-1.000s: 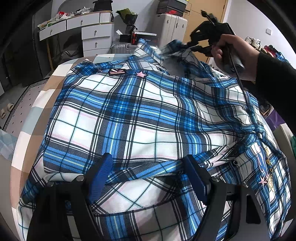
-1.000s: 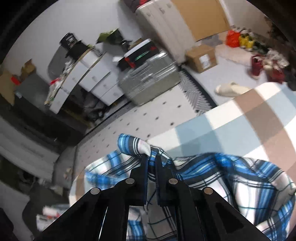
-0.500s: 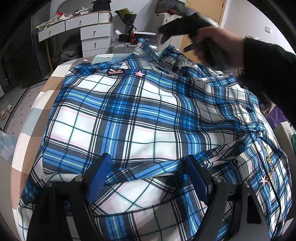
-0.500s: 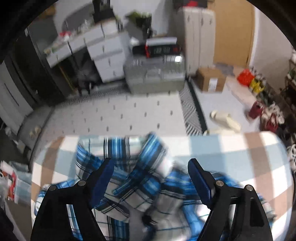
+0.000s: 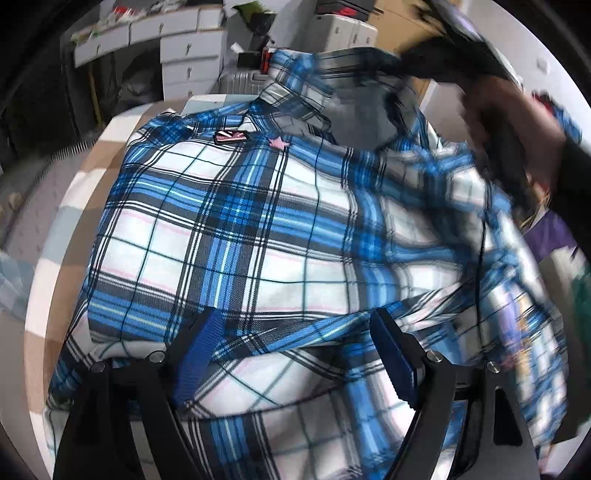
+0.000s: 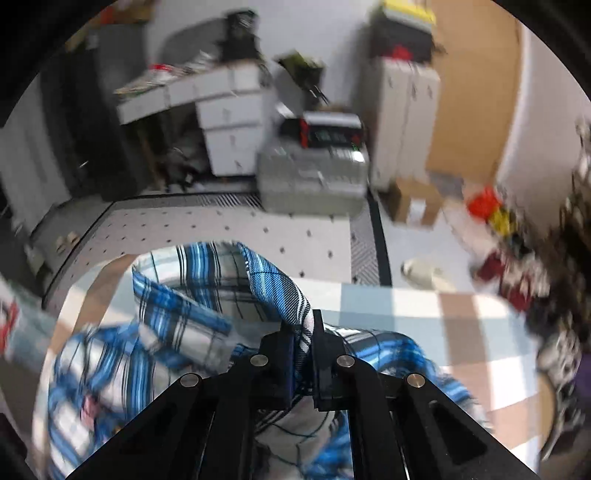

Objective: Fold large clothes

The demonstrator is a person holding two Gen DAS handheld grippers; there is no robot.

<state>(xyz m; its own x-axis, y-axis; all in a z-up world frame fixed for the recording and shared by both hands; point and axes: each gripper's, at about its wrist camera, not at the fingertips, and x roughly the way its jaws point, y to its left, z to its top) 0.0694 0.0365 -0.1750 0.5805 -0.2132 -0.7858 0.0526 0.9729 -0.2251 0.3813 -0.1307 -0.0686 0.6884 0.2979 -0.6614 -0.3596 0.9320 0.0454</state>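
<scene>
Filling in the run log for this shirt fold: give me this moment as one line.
step: fold shirt | left gripper: open over plaid shirt hem | right gripper: shut on shirt's far edge, lifted | surface: checked bedcover

A white desk with drawers is set against the pale back wall, its top cluttered. A silver suitcase is seen on the floor before it, and tall white cabinets are placed beside a wooden door. A cardboard box is laid near the door. The floor is covered by a dotted grey mat. A pale slipper, possibly, is blurred on the light floor. A checked cover in beige, white and pale blue is spread in front.
</scene>
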